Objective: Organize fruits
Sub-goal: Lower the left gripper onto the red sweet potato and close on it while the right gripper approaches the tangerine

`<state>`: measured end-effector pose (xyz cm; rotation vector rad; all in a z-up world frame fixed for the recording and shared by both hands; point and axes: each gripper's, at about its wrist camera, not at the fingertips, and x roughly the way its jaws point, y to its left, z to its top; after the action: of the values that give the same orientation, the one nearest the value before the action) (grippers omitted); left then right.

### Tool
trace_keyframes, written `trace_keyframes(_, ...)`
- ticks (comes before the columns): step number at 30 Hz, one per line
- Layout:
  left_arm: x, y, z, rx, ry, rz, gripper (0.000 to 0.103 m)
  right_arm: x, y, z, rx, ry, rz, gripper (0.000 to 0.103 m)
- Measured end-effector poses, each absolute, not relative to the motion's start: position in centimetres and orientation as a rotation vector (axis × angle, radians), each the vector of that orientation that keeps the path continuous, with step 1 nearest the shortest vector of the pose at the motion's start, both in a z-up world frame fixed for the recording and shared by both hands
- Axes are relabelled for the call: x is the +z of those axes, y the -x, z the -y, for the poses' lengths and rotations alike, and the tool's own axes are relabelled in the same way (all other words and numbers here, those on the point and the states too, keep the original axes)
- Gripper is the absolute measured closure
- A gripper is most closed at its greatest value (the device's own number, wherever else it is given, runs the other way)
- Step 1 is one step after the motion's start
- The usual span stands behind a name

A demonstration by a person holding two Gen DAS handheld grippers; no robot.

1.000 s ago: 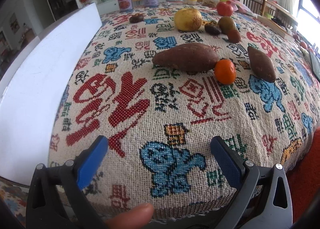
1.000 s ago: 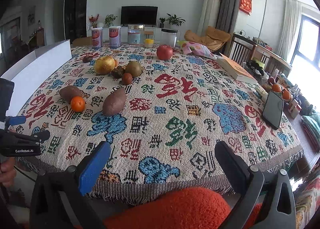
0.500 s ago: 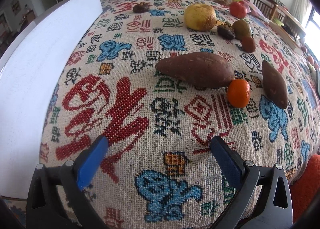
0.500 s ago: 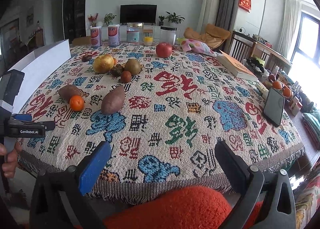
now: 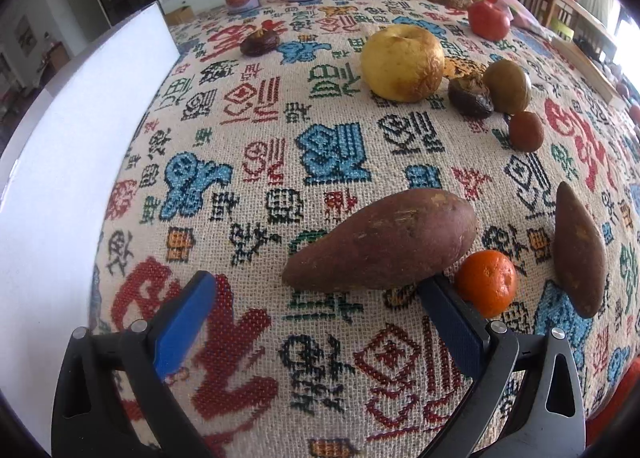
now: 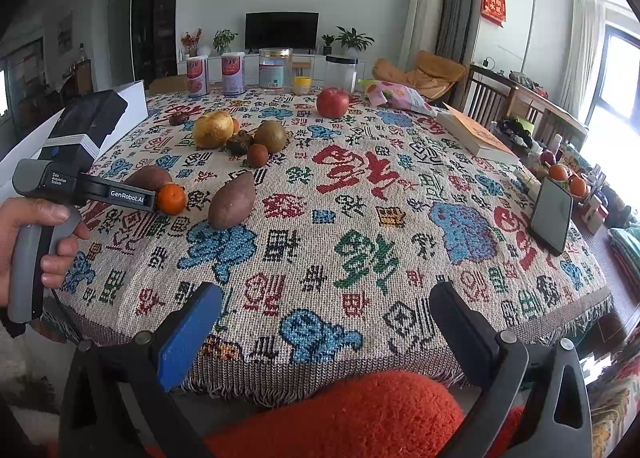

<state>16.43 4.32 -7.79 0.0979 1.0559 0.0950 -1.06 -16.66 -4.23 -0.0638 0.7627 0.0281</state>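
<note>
Sweet potato (image 5: 384,240) lies just beyond left gripper (image 5: 316,300) — jaws wide (empty).

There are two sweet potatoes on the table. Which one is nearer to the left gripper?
The larger sweet potato, lying just ahead of the open left gripper beside the orange. The slimmer sweet potato lies farther right.

Both grippers open, the left one held out over the worktop

The left gripper (image 5: 316,298) is held low and level, its jaws spread wide with their blue pads facing each other and nothing between them. In the right wrist view a bare hand (image 6: 36,242) wraps the grey handle of this gripper, fingers curled around its front. The right gripper (image 6: 326,318) sits back at the near edge of the worktop, jaws likewise wide apart and empty.
</note>
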Motion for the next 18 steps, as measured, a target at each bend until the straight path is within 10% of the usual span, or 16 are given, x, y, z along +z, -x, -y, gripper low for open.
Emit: trace_keyframes(18,-8.0,-23.1,-2.2,-0.168,-0.192,-1.103,0.001,-4.3,1.0,16.8,0.034,0.060,-0.764,0.000)
